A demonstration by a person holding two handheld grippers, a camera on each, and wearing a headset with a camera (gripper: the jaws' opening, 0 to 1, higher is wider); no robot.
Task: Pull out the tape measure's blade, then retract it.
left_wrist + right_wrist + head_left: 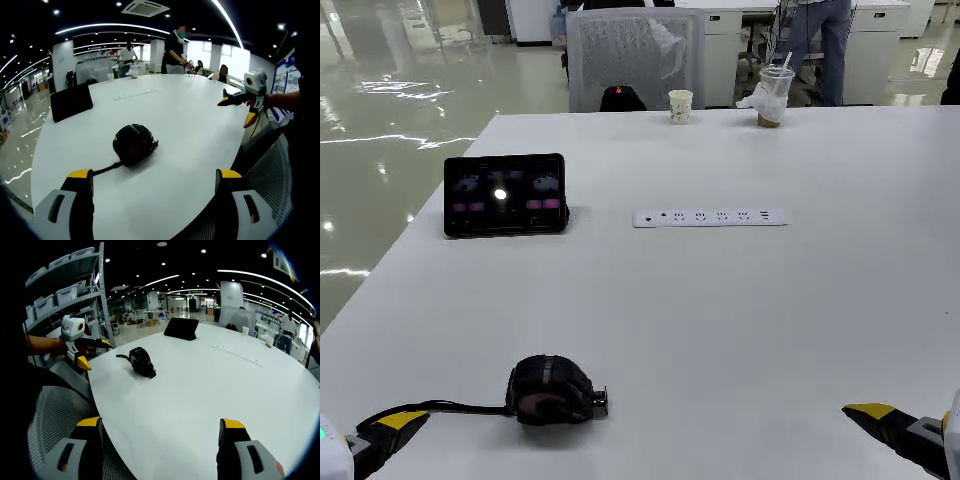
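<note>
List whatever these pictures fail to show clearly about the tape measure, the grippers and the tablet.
Tape measure: case lettering and any lock too small, head view.
Its strap: end meets the left gripper at the head view's edge; touching or not, unclear.
Right gripper: body cut off by the head view's bottom-right corner.
Tablet: screen blurred by glare, head view.

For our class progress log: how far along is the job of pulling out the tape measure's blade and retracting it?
Done: nothing; the tape measure lies on the table, fully wound in. In hand: nothing; the left gripper and right gripper are open, clear of it. Left: grasp, pull out, retract.
</note>
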